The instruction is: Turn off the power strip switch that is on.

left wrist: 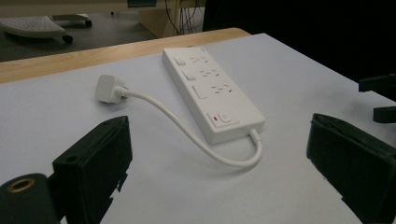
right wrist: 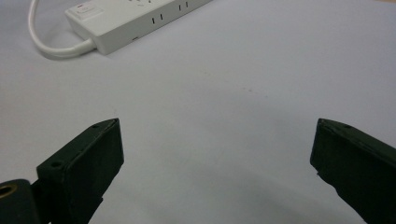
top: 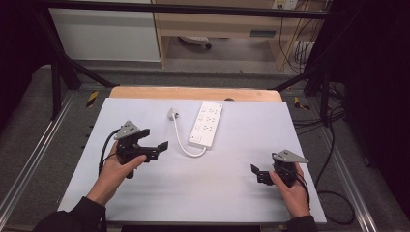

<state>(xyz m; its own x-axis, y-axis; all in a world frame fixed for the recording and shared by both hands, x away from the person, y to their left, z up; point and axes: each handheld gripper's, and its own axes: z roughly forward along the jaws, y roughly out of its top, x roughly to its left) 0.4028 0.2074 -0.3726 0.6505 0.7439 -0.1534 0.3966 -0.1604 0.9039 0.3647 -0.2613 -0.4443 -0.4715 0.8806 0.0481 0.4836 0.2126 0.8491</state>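
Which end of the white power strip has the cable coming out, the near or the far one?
The near end of the power strip, beside its red switch; the cable loops away to the plug.

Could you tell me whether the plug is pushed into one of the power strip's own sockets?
No, the plug lies loose on the table beside the power strip.

High view looking down over table (top: 145, 193), both gripper views low, near, sharing the power strip (left wrist: 212, 95)
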